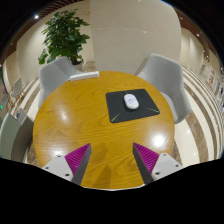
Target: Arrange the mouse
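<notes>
Here, in the gripper view, we look down along the two fingers of the gripper (111, 160) onto a round wooden table (80, 125) with a warm, glossy top that catches a few bright glints of light. We see the fingers spread wide apart, each showing its magenta pad (78, 155) on the inner face, and nothing sits between them; they hang above the near part of the table with only bare wood in the gap. The mouse (131, 101), white and oval, lies well beyond the fingertips, toward the far right part of the table. It rests on a dark mouse mat (134, 104), roughly at the mat's middle, and the mat itself is turned at a slight angle to the table's edge. We can make out two pale chairs drawn up to the far side: one chair (55, 74) on the left and another chair (165, 80) on the right, just behind the mat. A thin white object (84, 73) lies at the far rim of the table, but we cannot tell what it is. Behind the left chair stands a leafy green potted plant (64, 36) against a light wall.
</notes>
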